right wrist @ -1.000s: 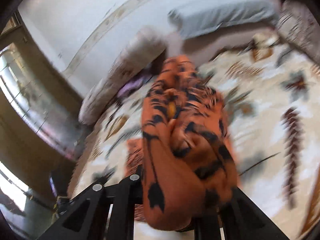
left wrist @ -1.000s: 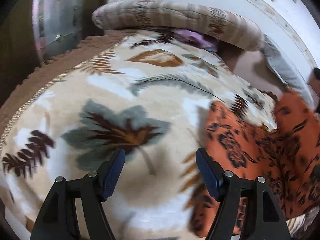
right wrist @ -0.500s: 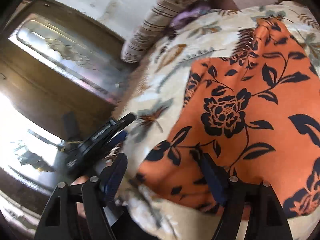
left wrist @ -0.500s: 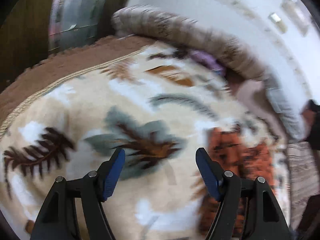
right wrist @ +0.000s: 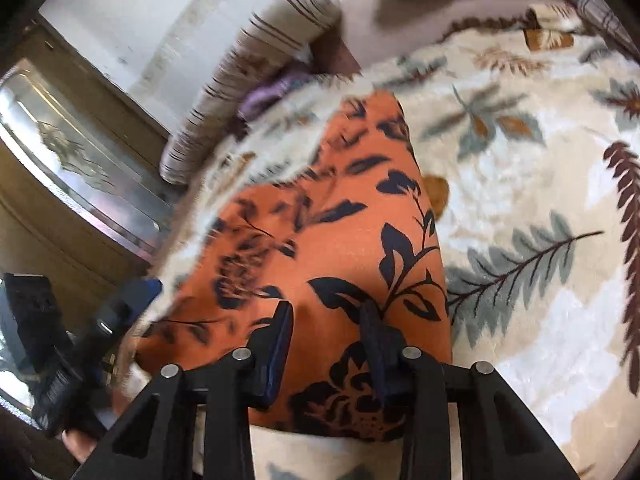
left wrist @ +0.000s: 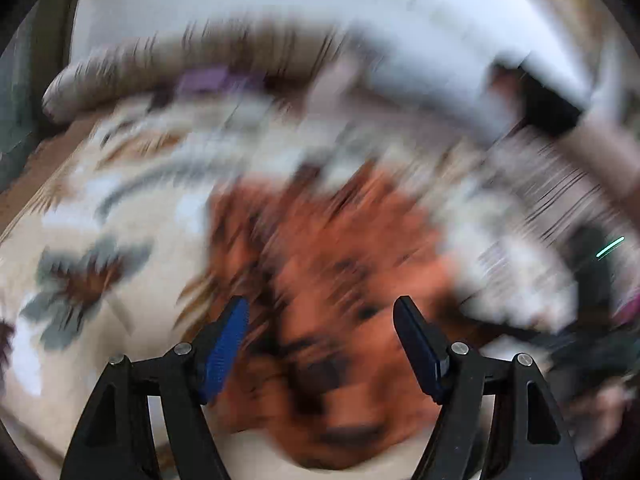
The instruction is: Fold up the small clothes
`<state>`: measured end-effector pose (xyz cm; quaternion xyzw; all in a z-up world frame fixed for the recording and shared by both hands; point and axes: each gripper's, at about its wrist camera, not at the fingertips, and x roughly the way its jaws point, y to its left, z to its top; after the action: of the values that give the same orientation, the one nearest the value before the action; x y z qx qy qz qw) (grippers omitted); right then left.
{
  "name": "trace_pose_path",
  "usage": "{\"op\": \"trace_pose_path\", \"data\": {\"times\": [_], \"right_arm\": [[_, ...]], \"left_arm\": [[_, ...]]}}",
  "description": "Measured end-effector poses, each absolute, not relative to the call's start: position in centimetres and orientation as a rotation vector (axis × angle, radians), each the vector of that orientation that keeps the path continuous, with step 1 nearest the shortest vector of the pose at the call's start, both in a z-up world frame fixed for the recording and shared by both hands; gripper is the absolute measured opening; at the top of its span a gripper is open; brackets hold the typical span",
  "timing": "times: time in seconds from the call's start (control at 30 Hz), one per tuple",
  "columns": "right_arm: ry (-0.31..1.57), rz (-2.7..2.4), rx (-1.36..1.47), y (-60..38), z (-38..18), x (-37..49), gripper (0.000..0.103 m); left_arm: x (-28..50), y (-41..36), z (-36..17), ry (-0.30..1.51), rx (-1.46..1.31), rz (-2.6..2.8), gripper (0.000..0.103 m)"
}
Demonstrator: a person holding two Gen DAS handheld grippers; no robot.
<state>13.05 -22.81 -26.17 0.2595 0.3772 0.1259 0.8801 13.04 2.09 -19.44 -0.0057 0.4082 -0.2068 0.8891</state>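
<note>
Lying flat on the leaf-print blanket [right wrist: 540,184] of the bed, the orange floral garment [right wrist: 340,248] filled the middle; the right tongs [right wrist: 326,320] had just been closing, half-narrowed over its near hem at 6 o'clock, pinch unclear; the left tongs [left wrist: 320,320] gaped wide, empty, presumably approaching the same cloth

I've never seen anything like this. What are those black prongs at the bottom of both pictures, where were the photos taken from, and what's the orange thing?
No robot here: a person holds a hand tool with two fingers in each hand, and a small camera on each tool looks forward along its fingers. The blurred picture is from the left gripper, whose jaws stand wide open with nothing in them. The sharper one is from the right gripper; its jaws have just been closing over the orange floral garment, though a firm pinch is hard to confirm. That garment lies on a leaf-patterned blanket covering a bed, with a striped bolster behind it.
</note>
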Motion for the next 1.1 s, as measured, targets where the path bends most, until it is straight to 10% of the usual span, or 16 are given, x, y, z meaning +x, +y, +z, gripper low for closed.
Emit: {"op": "trace_pose_path", "data": {"times": [0.2, 1.1], "right_arm": [[0.796, 0.211, 0.473, -22.8, -27.4, 17.0, 0.021], [0.974, 0.395, 0.431, -18.0, -21.0, 29.9, 0.025]], "left_arm": [[16.9, 3.9, -22.8, 0.926, -0.130, -0.375, 0.083], [17.2, 5.5, -22.5, 0.968, -0.193, -0.331, 0.094]]}}
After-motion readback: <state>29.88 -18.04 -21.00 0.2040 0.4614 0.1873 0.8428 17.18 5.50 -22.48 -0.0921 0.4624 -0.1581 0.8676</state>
